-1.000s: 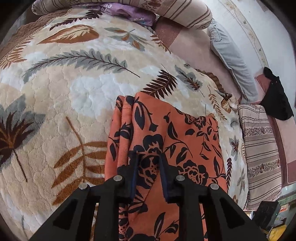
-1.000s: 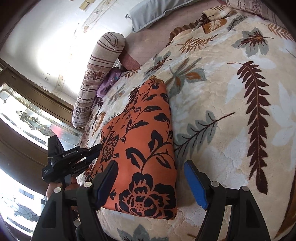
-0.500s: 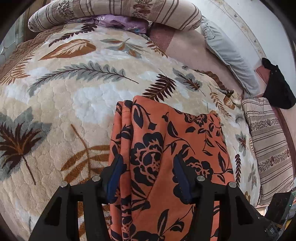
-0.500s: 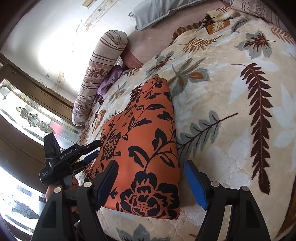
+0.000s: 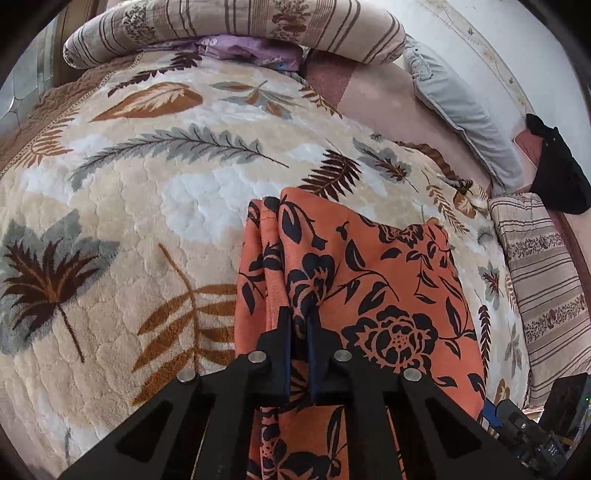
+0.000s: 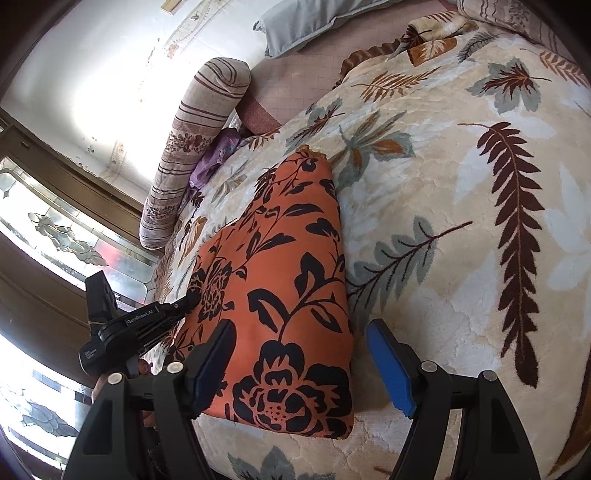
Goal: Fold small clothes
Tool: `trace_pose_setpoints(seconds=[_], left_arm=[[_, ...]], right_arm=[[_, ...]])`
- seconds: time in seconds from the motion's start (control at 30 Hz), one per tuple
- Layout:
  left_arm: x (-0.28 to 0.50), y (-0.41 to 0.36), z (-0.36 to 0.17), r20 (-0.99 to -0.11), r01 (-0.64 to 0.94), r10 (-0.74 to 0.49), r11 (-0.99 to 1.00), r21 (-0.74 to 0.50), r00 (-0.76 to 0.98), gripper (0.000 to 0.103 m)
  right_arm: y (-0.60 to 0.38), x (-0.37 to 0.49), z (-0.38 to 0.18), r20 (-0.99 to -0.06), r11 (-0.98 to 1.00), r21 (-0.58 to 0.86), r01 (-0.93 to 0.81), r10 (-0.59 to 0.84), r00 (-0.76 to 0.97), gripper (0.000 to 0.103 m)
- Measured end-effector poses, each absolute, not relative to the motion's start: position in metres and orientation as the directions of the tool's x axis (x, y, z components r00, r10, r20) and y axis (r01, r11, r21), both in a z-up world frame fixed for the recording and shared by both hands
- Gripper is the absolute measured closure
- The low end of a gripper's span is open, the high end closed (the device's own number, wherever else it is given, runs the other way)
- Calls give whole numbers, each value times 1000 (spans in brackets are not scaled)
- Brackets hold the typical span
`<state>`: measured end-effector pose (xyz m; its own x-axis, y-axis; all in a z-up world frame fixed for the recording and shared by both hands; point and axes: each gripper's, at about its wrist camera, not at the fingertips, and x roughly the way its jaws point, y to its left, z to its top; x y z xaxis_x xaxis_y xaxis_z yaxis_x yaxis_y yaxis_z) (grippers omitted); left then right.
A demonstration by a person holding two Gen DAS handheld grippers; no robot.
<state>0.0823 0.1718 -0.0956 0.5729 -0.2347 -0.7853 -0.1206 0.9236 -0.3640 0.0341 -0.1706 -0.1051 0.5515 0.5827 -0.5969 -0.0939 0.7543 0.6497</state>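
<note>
Your orange floral garment (image 5: 373, 266) lies folded into a thick rectangle on the leaf-patterned blanket (image 5: 129, 206), near the bed's edge closest to you, at about 5 o'clock in the left wrist view and between 6 and 9 o'clock in the right wrist view. Your left gripper (image 5: 300, 317) has its jaws closed tight on a raised pinch of that fabric close to the garment's left folded edge, the cloth bunching up between the pads. Your right gripper (image 6: 301, 354) stands with its jaws wide apart over the garment's near corner; the left blue pad overlaps the cloth, the right pad sits over bare blanket just beside the fold, and neither presses on anything. Out past the garment, a striped bolster (image 5: 236, 29) lies along the far edge at 12 o'clock with a purple cloth (image 5: 251, 51) tucked under it, and a grey pillow (image 5: 461, 114) rests at 2 o'clock.
</note>
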Motion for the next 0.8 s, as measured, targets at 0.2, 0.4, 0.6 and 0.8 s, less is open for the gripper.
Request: trace_pose_setpoints(seconds=[0.2,0.4,0.6,0.8], left_arm=[[74,179,-115,-803,-173,-206,918,-356,560,97],[75,174,-113,-814,-177,-173,931,-319,555,96],[45,161,-55,-749,-145,-132,945,-293,649,95],[42,122,-97,-860,-107,-123,974,-201,494,92]], right_arm=[[-164,46,-83,-553,727,671,-147,623,554,27],[-137,94,-97,-454,542,826,-155,803,385,12],[-127,96,-121,-478,545,827,-139,811,337,12],[-124,95,-118,-486,556,817,-154,806,337,12]])
